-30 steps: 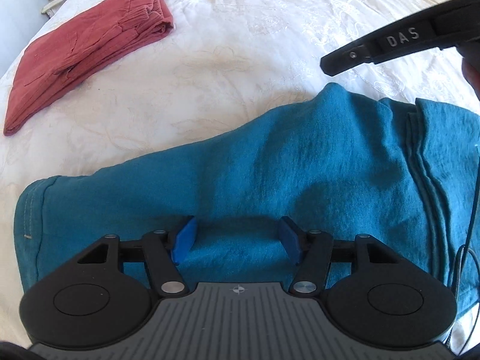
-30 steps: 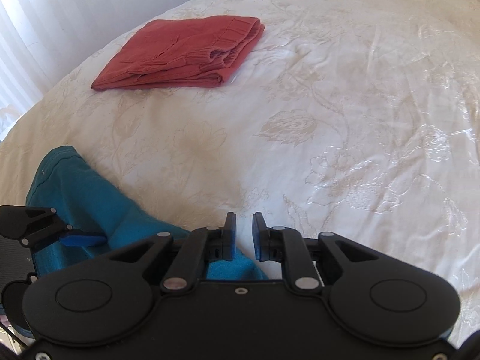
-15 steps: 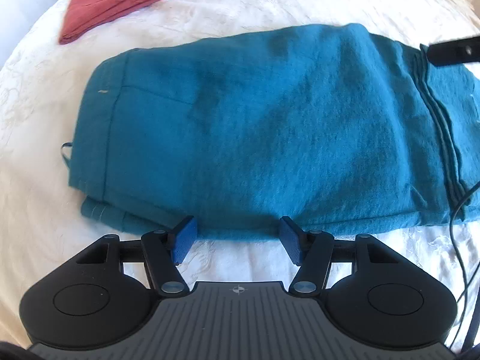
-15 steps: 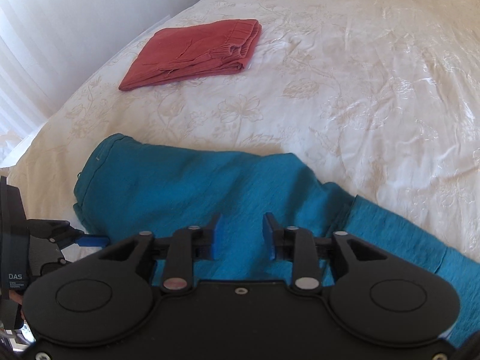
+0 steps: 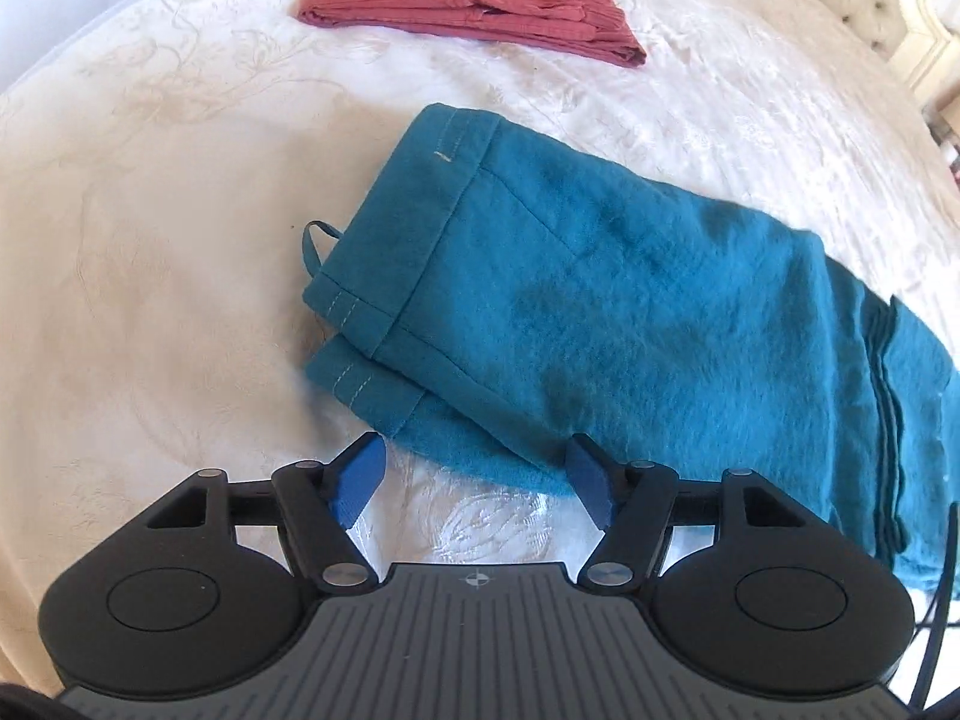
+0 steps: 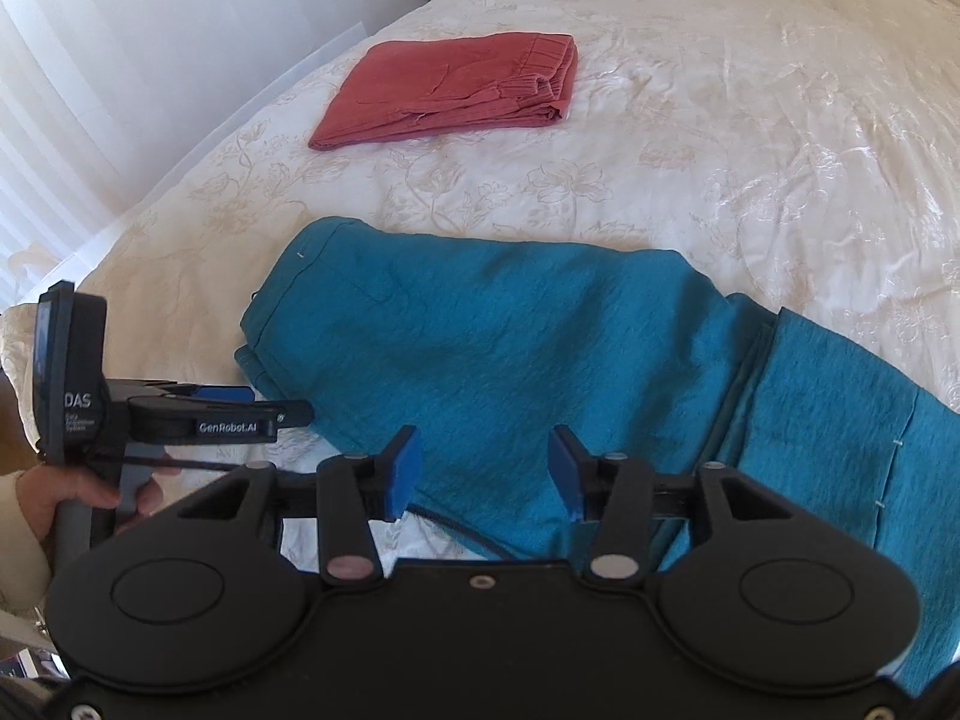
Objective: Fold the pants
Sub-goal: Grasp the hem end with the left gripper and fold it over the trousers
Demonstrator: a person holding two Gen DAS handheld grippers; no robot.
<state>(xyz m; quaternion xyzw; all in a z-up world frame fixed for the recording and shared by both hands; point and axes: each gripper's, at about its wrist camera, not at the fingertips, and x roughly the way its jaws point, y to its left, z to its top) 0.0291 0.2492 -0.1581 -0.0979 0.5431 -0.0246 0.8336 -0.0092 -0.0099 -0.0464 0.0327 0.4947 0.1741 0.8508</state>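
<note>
From the left wrist camera, the left gripper (image 5: 474, 483) hangs wide open and empty just beside the near edge of the teal pants (image 5: 600, 312), which lie partly folded on the cream bedspread (image 5: 150, 240), with folded red pants (image 5: 474, 6) well beyond them. From the right wrist camera, the right gripper (image 6: 483, 477) is likewise spread wide and empty over the teal pants' near edge; the cloth looks soft, light and limp, so a pinch through all layers at a hemmed corner would likely hold best.
</note>
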